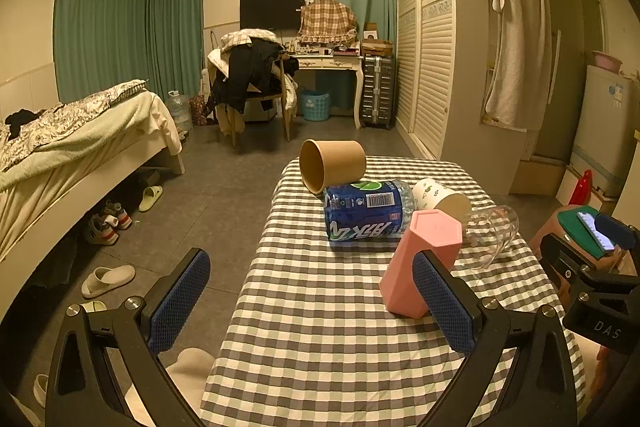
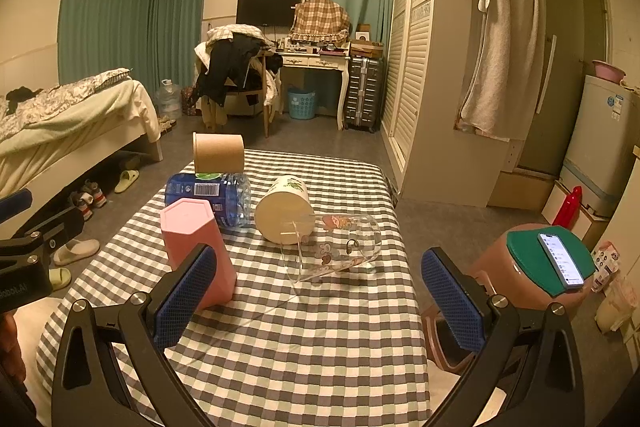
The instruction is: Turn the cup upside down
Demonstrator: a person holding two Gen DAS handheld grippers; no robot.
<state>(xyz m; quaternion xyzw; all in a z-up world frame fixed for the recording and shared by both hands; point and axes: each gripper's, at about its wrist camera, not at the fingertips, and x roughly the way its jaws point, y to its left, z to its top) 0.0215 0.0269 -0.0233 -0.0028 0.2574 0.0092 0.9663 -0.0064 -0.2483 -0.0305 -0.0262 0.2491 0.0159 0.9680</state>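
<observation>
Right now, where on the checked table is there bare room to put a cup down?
The near half of the table is bare, between the open right gripper and the pink cup. The far right corner behind the glass cup is also free. The middle is crowded: blue bottle, white cup, brown cup.

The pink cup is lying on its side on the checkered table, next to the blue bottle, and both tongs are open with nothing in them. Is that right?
Not quite. The pink cup is standing on the checkered table, closed end up; the right wrist view shows it clearly. It is the blue bottle beside it that lies on its side. The rest holds: the left tongs and right tongs are open and empty.
</observation>
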